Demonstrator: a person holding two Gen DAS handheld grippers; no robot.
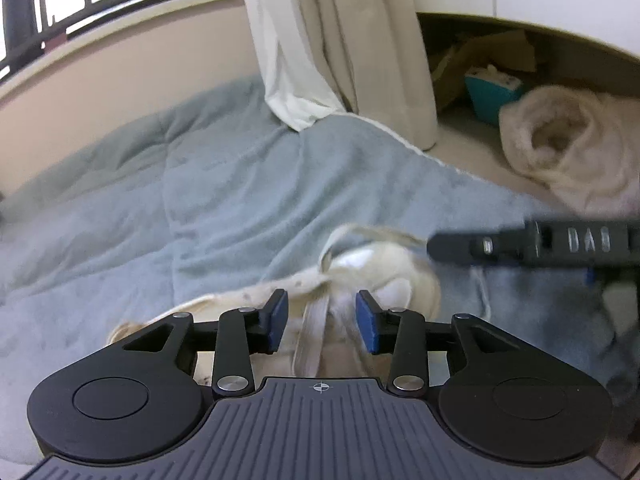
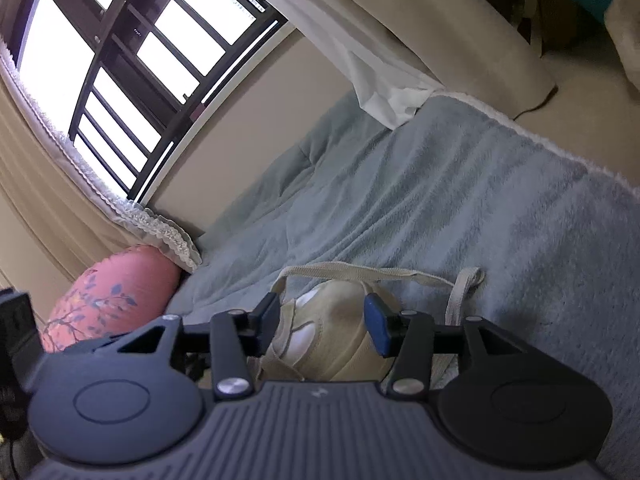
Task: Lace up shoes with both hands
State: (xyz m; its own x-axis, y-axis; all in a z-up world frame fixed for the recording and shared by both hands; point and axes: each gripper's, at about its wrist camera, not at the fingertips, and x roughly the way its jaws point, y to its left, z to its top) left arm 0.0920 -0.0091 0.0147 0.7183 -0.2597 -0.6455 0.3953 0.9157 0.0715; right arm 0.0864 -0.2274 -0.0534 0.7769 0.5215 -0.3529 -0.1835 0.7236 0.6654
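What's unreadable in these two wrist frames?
- Shoe heel and eyelets: right wrist view, hidden behind the right gripper body.
- Lace routing: left wrist view, motion-blurred, runs under the left gripper.
- Teal box contents: too blurred.

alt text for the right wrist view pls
The right hand-held gripper is open above a beige shoe lying on a blue-grey blanket, with a loose lace looping past the toe. A pink pillow and a window are to the left.
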